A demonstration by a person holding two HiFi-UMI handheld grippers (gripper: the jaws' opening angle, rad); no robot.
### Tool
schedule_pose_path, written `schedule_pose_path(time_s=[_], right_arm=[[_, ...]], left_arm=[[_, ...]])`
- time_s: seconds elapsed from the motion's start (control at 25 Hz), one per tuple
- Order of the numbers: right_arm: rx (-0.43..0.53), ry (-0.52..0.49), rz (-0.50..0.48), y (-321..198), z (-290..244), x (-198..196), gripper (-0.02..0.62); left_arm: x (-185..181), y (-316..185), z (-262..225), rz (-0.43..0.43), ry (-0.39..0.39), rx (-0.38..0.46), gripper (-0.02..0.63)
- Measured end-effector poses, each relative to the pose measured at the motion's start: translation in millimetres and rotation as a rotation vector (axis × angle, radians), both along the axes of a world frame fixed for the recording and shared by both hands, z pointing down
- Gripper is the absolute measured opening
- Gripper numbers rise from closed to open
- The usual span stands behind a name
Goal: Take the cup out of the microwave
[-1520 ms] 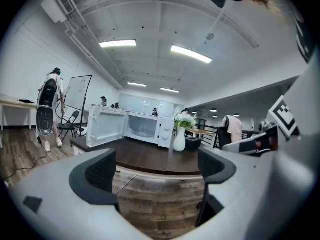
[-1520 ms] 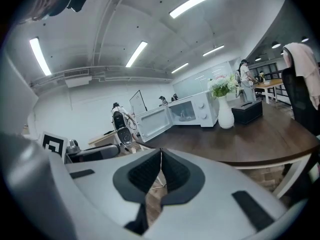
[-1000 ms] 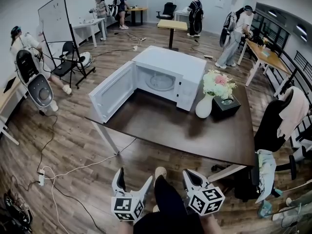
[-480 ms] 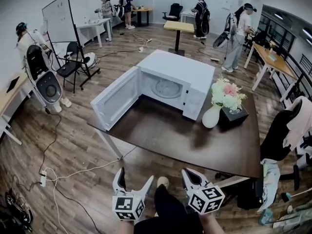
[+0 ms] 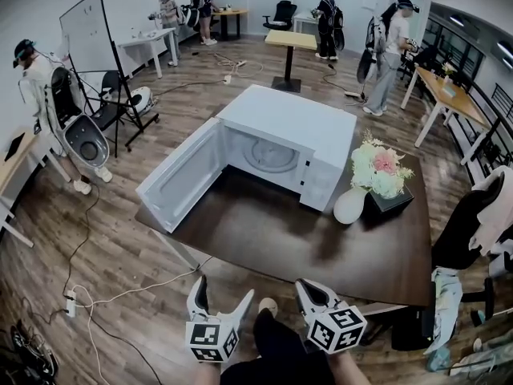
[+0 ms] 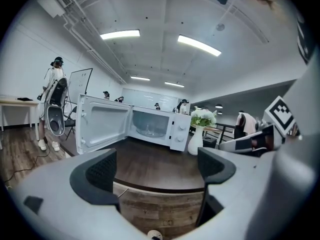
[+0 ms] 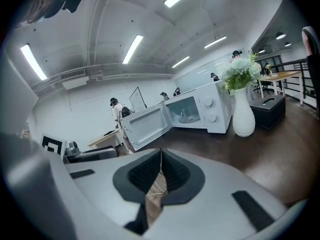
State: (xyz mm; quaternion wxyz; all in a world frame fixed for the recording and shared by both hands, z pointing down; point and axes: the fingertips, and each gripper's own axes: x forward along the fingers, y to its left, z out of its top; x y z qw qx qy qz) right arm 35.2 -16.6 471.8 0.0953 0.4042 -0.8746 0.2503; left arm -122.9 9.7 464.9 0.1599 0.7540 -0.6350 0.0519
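Nearest us, our left gripper (image 5: 222, 297) gapes wide and empty; our right gripper (image 5: 307, 289) is pinched together on nothing. At the tabletop's (image 5: 264, 239) far edge the open microwave (image 5: 288, 119) holds a faint glassy cup (image 7: 186, 115), barely discernible.

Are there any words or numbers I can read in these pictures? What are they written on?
There are no words or numbers that can be read.
On the microwave, any marks on its front panel are too small to read.
On the whiteboard, it is too far away to tell whether anything is written.
On the left gripper and the right gripper, there are only black-and-white square patterns, no letters.
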Motion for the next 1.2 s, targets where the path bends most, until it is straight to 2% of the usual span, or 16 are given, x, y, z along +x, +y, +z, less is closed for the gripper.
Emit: schedule_pose_path(time_s=[0.68,1.2], right_arm=[[-0.022,-0.019,0.003,-114.5,1.6,-15.5,-0.005],[-0.049,-0.020,0.038,-185.4,21.6,-20.9,-0.005]], left_arm=[[-7.7,-113.6,-6.2,0.021,-0.005,-0.008,0.476],[-13.4,-186.0,9.1,0.038,0.004,-0.016,0.476]])
